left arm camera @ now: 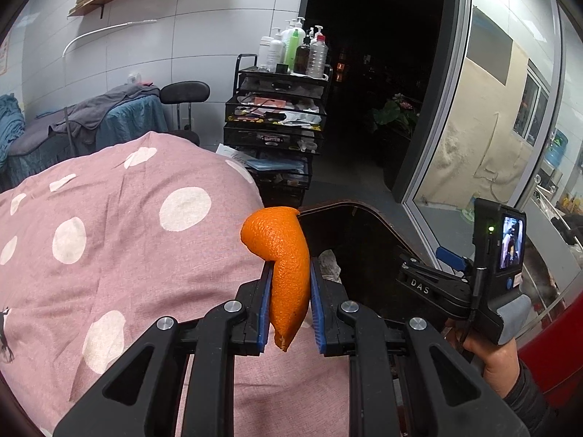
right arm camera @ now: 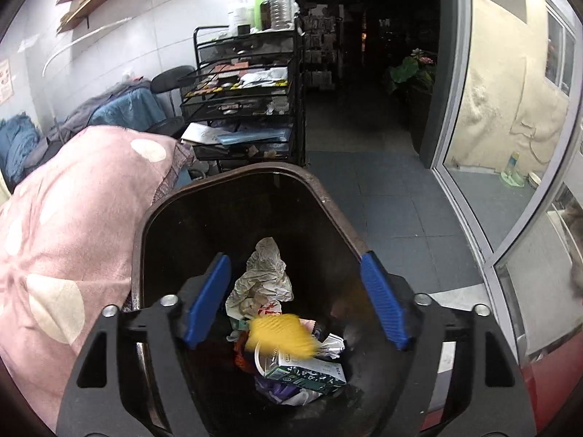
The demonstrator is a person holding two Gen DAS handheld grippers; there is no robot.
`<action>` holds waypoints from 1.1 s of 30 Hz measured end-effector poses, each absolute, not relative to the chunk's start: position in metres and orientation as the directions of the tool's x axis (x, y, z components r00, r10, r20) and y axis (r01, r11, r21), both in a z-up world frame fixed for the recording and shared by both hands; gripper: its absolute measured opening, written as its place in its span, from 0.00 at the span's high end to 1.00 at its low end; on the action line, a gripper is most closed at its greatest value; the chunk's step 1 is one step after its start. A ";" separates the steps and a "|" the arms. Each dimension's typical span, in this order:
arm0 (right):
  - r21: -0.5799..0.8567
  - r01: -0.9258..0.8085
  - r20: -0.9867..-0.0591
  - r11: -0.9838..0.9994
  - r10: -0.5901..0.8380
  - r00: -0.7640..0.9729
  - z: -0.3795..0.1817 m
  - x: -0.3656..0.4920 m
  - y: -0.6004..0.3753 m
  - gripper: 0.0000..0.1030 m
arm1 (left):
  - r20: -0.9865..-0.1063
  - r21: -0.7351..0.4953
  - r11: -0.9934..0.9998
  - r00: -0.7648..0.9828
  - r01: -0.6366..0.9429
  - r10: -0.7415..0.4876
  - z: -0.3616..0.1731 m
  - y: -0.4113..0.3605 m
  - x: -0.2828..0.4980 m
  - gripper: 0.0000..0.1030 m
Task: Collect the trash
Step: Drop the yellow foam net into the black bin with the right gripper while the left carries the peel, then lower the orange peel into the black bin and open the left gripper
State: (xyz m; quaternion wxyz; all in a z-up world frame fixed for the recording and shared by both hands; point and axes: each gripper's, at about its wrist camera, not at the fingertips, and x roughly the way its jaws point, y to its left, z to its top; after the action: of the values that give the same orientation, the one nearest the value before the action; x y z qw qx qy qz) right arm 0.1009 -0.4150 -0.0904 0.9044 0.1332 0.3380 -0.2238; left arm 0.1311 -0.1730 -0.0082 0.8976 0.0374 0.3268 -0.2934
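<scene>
We see the left gripper (left arm camera: 290,291) with its blue-padded fingers (left arm camera: 265,302) pinching a curved piece of orange peel (left arm camera: 286,273), which stands upright between them, its top curling over toward the pink polka-dot bedding (left arm camera: 127,240) and its lower tip hanging below the pads. The peel is held just beside the near rim of the dark trash bin (left arm camera: 346,211), over the edge of the bedding. To the right in that view a person's hand (left arm camera: 492,357) in a dark sleeve grips the handle of the other device. In the right wrist view the right gripper (right arm camera: 295,291) hangs over the open mouth of the trash bin (right arm camera: 320,196), its fingers (right arm camera: 209,298) spread wide with nothing pressed between them. Below the gap a blurred yellow piece (right arm camera: 280,335) shows above the rubbish in the bin; we cannot tell whether it rests on the pile. At the bottom of the bin lie crumpled white paper (right arm camera: 264,273) and a green and white carton (right arm camera: 309,367). The bin stands on the floor against the bedding's edge, with a black mesh cart (right arm camera: 244,102) of bottles and clutter behind it, near the wall.
</scene>
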 end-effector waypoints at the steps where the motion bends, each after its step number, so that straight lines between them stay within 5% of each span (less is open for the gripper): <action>1: 0.105 0.502 -0.665 0.858 -0.315 0.677 -0.089 0.096 -0.416 0.21 | -0.609 -0.124 0.822 0.611 0.556 -0.505 -0.008 -0.175 0.131 0.82; 14: 0.205 0.558 -0.574 0.804 -0.364 0.734 -0.064 0.053 -0.425 0.10 | -0.646 -0.156 0.768 0.524 0.621 -0.555 -0.013 -0.214 0.145 0.82; 33: 0.259 0.668 -0.539 0.698 -0.469 0.700 -0.053 0.024 -0.451 0.06 | -0.736 -0.208 0.711 0.371 0.672 -0.566 -0.043 -0.273 0.173 0.82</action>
State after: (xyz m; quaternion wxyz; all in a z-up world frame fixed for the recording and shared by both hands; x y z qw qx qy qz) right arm 0.0244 -0.4510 -0.0531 0.8944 0.2234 0.2217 -0.3178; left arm 0.1731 -0.2734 -0.0427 0.8254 0.0638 0.4171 -0.3750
